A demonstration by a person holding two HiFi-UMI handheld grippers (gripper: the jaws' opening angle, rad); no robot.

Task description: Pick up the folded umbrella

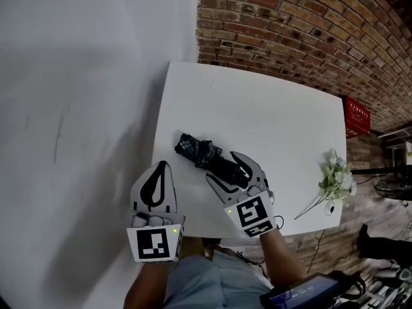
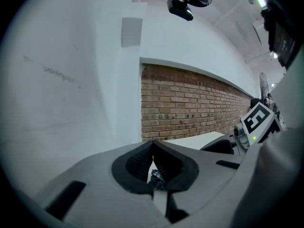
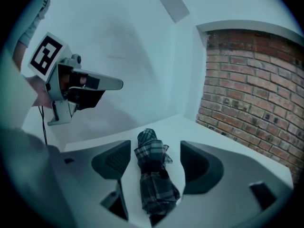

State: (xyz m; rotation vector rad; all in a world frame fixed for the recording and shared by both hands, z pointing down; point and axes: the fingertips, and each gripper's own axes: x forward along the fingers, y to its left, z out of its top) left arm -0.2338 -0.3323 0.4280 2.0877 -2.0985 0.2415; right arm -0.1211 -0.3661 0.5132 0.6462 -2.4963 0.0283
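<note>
A dark plaid folded umbrella point(image 1: 205, 155) lies on the white rectangular worktop point(image 1: 257, 108), near its front edge. The right hand-held gripper point(image 1: 222, 166) straddles the end of the umbrella nearest the person. Its jaws are spread wide on either side of the fabric, with a gap at each pad. The left hand-held gripper point(image 1: 161, 167) hangs just beside the worktop's corner, its jaw tips closed together and empty. A white flower sprig point(image 1: 335, 182) lies well apart, towards the right edge.
</note>
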